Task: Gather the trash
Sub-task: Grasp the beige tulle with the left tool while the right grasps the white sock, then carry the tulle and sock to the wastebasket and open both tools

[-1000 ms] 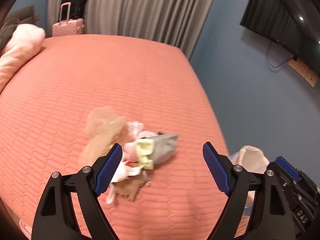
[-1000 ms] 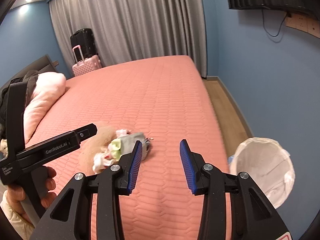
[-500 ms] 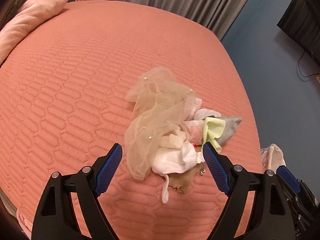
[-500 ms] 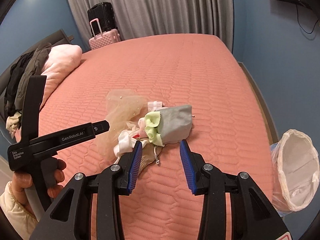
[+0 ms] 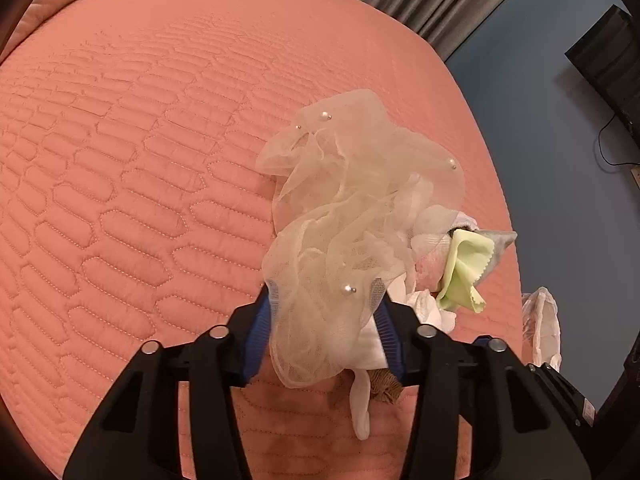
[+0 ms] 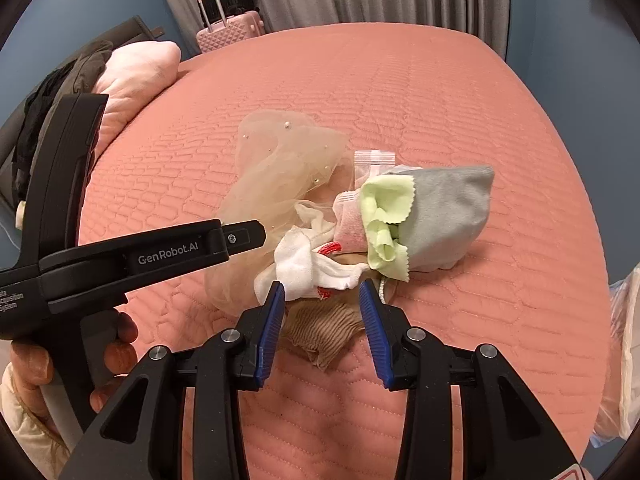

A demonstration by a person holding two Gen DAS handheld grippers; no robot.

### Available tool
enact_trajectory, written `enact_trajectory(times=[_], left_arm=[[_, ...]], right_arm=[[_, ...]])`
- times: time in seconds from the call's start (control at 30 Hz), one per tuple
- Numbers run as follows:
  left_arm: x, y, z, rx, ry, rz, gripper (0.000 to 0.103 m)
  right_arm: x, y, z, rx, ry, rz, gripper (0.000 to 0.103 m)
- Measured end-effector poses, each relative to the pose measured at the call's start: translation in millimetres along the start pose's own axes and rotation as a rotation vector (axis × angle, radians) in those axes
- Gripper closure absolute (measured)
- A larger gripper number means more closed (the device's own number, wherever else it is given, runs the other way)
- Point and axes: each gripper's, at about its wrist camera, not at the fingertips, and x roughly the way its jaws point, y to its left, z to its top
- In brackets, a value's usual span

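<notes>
A heap of trash lies on the salmon quilted bed (image 5: 120,160): a cream mesh veil with pearls (image 5: 352,208), a white cloth (image 6: 308,264), a tan ribbed sock (image 6: 320,332), a lime cloth (image 6: 384,216), a grey cloth (image 6: 444,216) and a small zip bag (image 6: 374,160). My left gripper (image 5: 324,304) has its fingers around the near end of the veil, narrowed but with a gap. My right gripper (image 6: 322,300) is open, its fingertips on either side of the white cloth and tan sock.
A bin lined with a white plastic bag (image 5: 542,328) stands off the bed's right edge, also at the right in the right wrist view (image 6: 624,352). A pink pillow (image 6: 136,76) and dark clothes lie at the bed head. A pink suitcase (image 6: 228,32) stands by the curtains.
Both grippers moved down and forward onto the heap. My left gripper's fingers narrowed around the veil's near end. My right gripper stayed open and now brackets the white cloth and sock.
</notes>
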Motion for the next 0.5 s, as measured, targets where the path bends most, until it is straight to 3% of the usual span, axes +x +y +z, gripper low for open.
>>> enact_trajectory(times=[0.1,0.23,0.27,0.33,0.5], left_arm=[[1,3,4,0.006,0.008,-0.005,0.081],[-2,8,8,0.016,0.001,-0.001,0.089],[-4,9,9,0.017,-0.004,0.001,0.091],[-8,10,11,0.022,-0.012,0.004,0.092],[-27,4,19,0.036,-0.05,0.015,0.095]], right_arm=[[16,3,2,-0.001,0.021,0.007,0.064],[33,4,5,0.006,0.046,0.015,0.065],[36,3,5,0.007,0.052,0.015,0.068],[40,3,5,0.013,0.066,0.022,0.085],[23,-2,11,0.031,0.031,0.042,0.092]])
